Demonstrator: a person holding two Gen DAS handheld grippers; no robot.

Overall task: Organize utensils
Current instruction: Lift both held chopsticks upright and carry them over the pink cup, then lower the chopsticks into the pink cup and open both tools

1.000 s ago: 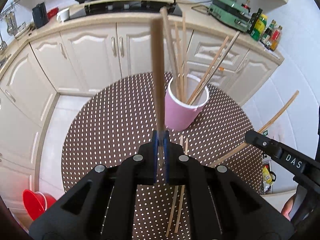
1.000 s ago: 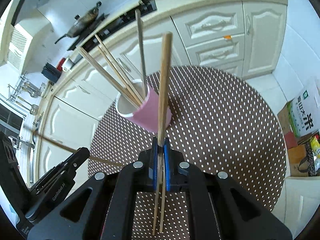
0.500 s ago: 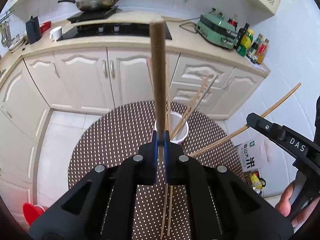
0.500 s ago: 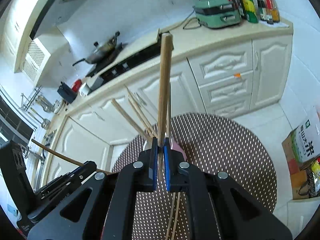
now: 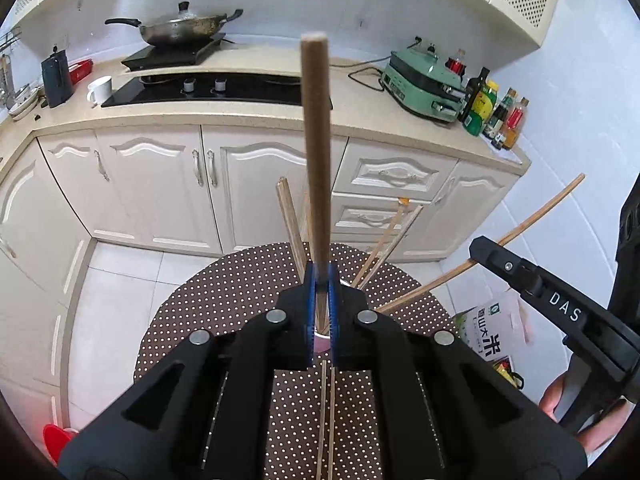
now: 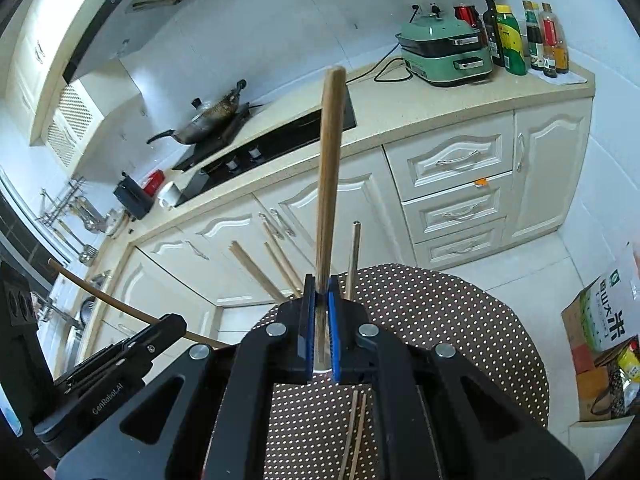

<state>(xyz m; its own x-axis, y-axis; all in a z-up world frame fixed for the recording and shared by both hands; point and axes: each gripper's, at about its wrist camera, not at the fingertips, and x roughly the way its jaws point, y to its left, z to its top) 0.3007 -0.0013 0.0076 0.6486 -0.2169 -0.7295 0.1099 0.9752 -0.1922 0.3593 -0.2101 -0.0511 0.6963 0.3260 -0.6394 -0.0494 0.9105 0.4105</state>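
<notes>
Chopstick (image 5: 316, 160) in my left gripper (image 5: 320, 312), jaws pinched tight on it, its long axis running straight out toward twelve o'clock. Right gripper (image 6: 321, 320) clamps its own chopstick (image 6: 330, 176) the same way. The pink cup (image 5: 321, 343), already bristling with chopsticks (image 5: 290, 224), peeks out directly behind the left gripper's blue pads, mostly hidden. Two loose chopsticks (image 5: 326, 420) lie on the dotted table (image 5: 224, 300) at six. I judge both sticks must tip down into the cup; which gripper is nearer I cannot tell.
</notes>
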